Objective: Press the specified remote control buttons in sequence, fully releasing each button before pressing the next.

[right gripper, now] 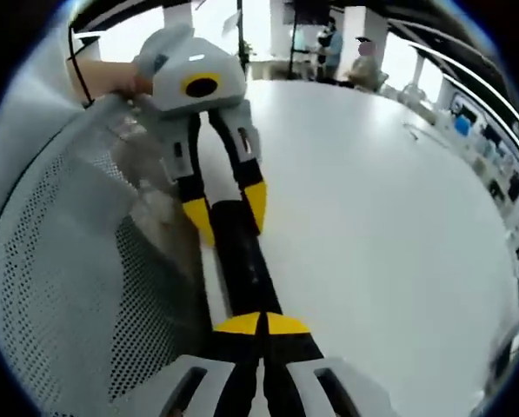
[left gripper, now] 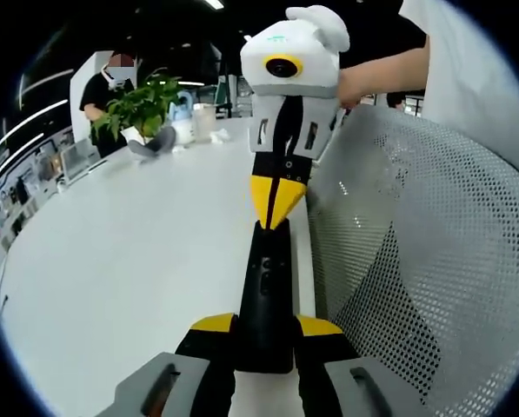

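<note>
Gripping the near end of a long black remote control [left gripper: 265,300] between its yellow-tipped jaws, the left gripper [left gripper: 265,334] held it along the edge of a white tabletop [left gripper: 137,252], just beside a grey mesh chair back [left gripper: 424,261]. The right gripper [right gripper: 261,326] had its yellow tips brought together, pressed down on the remote's other end. In the left gripper view those tips formed a closed point touching the remote's upper face. A green potted plant [left gripper: 142,104] stood far across the table.
</note>
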Tool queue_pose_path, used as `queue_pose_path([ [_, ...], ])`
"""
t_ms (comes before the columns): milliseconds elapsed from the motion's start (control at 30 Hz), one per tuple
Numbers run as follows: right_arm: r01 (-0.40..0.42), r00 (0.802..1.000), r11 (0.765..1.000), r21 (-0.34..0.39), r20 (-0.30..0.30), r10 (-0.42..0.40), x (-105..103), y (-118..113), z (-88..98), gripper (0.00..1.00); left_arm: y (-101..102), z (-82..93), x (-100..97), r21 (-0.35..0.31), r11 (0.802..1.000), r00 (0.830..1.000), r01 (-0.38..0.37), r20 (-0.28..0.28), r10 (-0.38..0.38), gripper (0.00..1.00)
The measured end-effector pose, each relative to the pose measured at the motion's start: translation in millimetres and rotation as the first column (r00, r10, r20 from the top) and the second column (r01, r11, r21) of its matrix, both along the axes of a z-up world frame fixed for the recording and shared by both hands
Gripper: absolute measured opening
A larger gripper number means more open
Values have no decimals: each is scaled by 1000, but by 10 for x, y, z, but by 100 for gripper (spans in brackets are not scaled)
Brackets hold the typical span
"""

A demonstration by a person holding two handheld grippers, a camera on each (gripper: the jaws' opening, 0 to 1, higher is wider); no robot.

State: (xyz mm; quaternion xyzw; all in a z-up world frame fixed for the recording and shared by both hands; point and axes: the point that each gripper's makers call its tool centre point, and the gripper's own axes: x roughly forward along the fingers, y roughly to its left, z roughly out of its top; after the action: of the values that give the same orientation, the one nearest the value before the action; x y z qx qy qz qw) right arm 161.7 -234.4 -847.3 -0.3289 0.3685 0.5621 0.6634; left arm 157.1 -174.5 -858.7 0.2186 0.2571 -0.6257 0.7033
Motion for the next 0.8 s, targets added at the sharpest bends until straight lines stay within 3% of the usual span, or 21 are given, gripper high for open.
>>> queue_pose_path([
  [300,-80,997,996,-50,20,81,-22,0,-45,0,0,-2,2,-1,1000,1000,0,0,0,25],
  [533,-174,983,978,-116,43,180,-32,7,-59,0,-2,-2,-1,-2,1000,1000,1,0,-1,25],
  [800,-208,976,966,-151,39,216,-31,1,-65,0,-1,1,-2,-2,1000,1000,3,0,-3,25],
])
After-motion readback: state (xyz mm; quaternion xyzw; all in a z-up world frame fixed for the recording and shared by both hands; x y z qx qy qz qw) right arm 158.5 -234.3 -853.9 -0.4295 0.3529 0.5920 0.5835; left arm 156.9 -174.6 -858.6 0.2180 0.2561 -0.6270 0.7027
